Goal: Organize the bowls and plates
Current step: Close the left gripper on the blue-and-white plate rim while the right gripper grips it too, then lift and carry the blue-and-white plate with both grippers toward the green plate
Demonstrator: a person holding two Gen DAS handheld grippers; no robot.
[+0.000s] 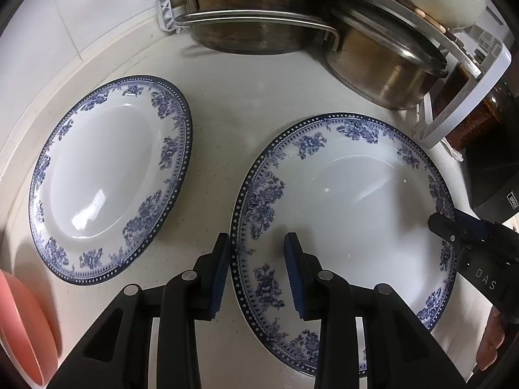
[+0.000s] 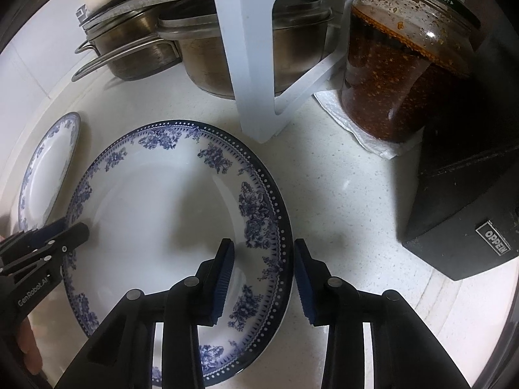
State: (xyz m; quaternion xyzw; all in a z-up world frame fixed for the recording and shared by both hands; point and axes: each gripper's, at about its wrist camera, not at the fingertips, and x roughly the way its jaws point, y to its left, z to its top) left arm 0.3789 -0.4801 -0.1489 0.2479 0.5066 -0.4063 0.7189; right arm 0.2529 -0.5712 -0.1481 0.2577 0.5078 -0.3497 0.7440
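Observation:
Two blue-and-white floral plates lie on the white counter. Both grippers are at the larger plate (image 1: 350, 201) (image 2: 162, 214). My left gripper (image 1: 258, 269) straddles that plate's left rim, with its outer pad against the edge and its inner pad on the sloping rim. In the right wrist view the left gripper (image 2: 69, 227) shows at the same rim. My right gripper (image 2: 262, 265) straddles the opposite rim with a thin gap at the outer pad. Its tip (image 1: 444, 223) also shows in the left wrist view. The second plate (image 1: 107, 178) (image 2: 48, 168) lies untouched to the left.
Steel pots (image 1: 253, 32) (image 2: 201, 61) sit under a white rack (image 2: 253, 64) at the back. A jar of chilli paste (image 2: 399, 74) stands on a paper towel beside a black box (image 2: 470, 210). A pink bowl (image 1: 19, 324) is at the near left edge.

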